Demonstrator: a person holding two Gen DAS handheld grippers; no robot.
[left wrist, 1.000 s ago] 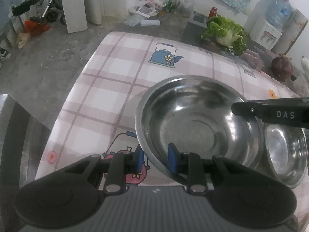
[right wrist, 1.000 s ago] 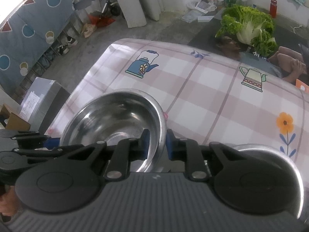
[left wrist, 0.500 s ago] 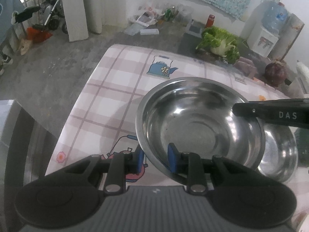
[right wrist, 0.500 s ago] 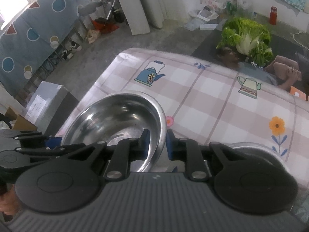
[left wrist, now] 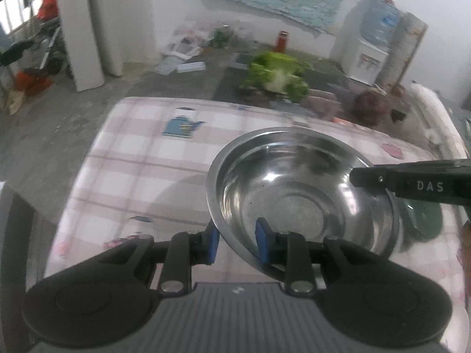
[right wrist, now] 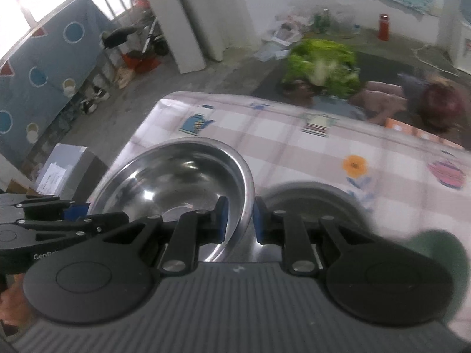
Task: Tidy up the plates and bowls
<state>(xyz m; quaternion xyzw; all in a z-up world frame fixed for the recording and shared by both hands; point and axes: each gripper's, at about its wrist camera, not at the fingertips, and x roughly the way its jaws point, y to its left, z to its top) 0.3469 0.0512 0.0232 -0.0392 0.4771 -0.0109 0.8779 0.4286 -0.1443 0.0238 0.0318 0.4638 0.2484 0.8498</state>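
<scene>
Checked tablecloth (right wrist: 294, 153) under second steel bowl (right wrist: 309, 203)

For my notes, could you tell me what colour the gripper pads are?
Blue pads, clearest in the left wrist view.

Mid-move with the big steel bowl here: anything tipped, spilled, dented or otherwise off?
No spill or damage shows. The large steel bowl is empty, gripped at opposite rim edges by the left gripper and right gripper. It looks tilted in the grip. Both views are motion-blurred, so fine dents cannot be judged.
</scene>
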